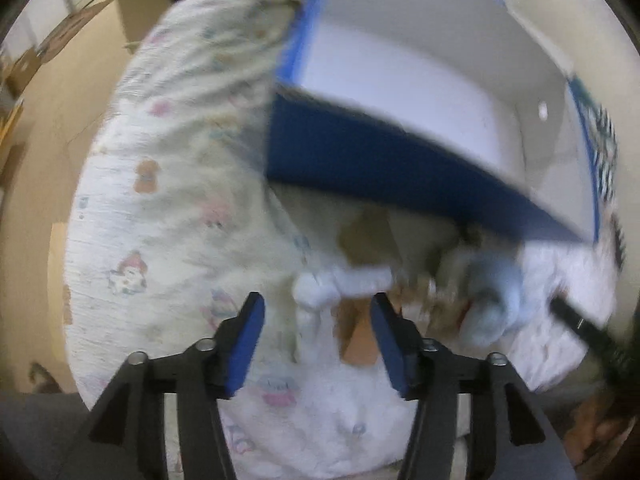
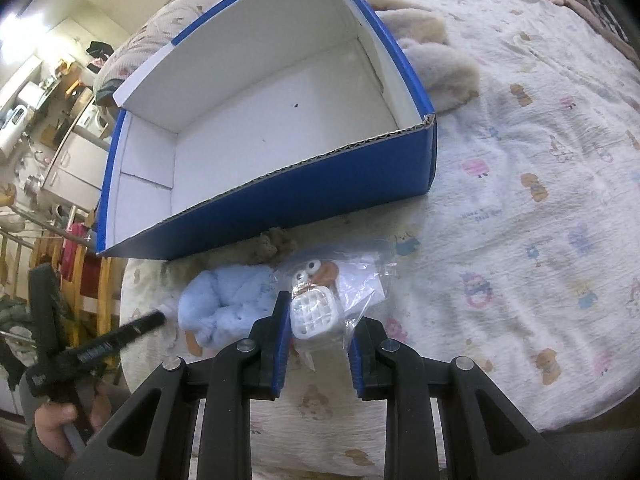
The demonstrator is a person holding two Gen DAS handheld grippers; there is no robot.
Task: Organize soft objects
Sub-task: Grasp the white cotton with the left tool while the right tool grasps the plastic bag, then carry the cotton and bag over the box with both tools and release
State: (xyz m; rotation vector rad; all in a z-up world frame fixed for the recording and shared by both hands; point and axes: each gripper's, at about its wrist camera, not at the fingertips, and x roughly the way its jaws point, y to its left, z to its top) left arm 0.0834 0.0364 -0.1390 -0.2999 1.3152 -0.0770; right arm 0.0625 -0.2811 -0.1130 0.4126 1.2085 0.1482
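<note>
A blue cardboard box (image 2: 280, 196) with an empty white inside lies on the bed. In front of it lie a light blue plush toy (image 2: 224, 304) and a small toy in a clear plastic bag (image 2: 320, 300). My right gripper (image 2: 320, 316) is closed around the bagged toy, its fingers at either side. My left gripper (image 1: 316, 312) is open above the bedspread, near the white bagged toy (image 1: 340, 284); the blue plush (image 1: 492, 300) lies to its right. The left wrist view is blurred. The blue box (image 1: 400, 168) fills its upper right.
A printed white bedspread (image 2: 520, 200) covers the bed. A beige fluffy item (image 2: 440, 64) lies behind the box. The bed edge drops off at the left toward a wooden rack and kitchen furniture (image 2: 60, 128). The left gripper (image 2: 100, 344) shows at lower left.
</note>
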